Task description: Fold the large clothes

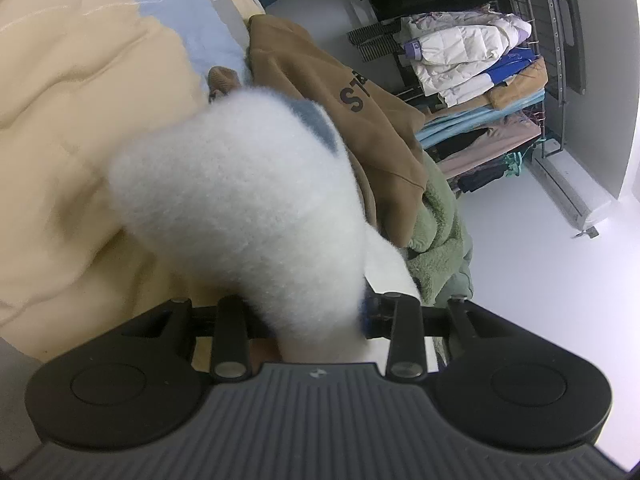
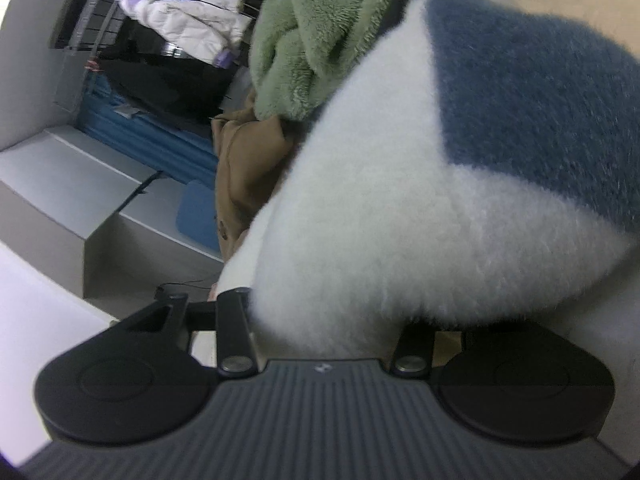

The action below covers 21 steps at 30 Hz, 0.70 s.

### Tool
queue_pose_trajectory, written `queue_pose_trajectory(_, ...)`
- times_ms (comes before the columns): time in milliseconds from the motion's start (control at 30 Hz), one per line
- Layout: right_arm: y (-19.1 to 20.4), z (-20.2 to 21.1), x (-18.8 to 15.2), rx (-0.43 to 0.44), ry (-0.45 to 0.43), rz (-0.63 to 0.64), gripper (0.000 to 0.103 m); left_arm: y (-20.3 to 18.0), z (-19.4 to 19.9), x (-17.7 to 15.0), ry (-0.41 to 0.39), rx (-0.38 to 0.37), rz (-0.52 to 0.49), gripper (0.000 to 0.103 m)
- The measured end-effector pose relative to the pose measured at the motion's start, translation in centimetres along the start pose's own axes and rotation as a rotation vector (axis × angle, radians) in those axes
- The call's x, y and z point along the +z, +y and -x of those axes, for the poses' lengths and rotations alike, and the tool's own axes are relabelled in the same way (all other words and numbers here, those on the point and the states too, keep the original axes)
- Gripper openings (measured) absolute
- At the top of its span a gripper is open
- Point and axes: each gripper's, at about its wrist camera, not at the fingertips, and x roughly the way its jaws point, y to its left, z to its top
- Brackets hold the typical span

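Note:
A fluffy white sweater (image 1: 240, 184) with grey-blue patches fills the middle of both views. In the left wrist view it bunches out from between the fingers of my left gripper (image 1: 316, 312), which is shut on it; the fingertips are buried in the pile. In the right wrist view the same sweater (image 2: 380, 220), with a large blue patch (image 2: 540, 100), spills out of my right gripper (image 2: 328, 320), also shut on it. The cloth hangs over a beige quilted bed cover (image 1: 80, 128).
A tan hoodie (image 1: 340, 92) with black lettering and a green fleece garment (image 1: 436, 232) lie heaped at the bed's edge. A rack of stacked clothes (image 1: 480, 80) stands beyond on the pale floor. Grey boxes (image 2: 80, 192) and a blue mat (image 2: 196, 216) sit left in the right wrist view.

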Motion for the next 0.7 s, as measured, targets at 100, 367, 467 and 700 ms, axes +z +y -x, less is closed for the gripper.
queue_pose_trajectory(100, 0.3, -0.4, 0.0, 0.003, -0.005, 0.008, 0.051, 0.5, 0.6, -0.1, -0.003, -0.004, 0.003, 0.041)
queue_pose_trajectory(367, -0.1, -0.5, 0.1, -0.018, 0.013, -0.036, 0.059, -0.4, 1.6, -0.1, 0.047, 0.091, -0.052, 0.080)
queue_pose_trajectory(467, -0.4, 0.1, -0.6, -0.077, 0.030, -0.076, 0.072, -0.9, 3.1, -0.4, 0.060, 0.138, -0.118, 0.083)
queue_pose_trajectory(700, 2.5, 4.1, -1.6, -0.147, 0.049, 0.009, 0.075, -5.4, 8.5, -0.5, 0.062, 0.239, -0.326, 0.083)
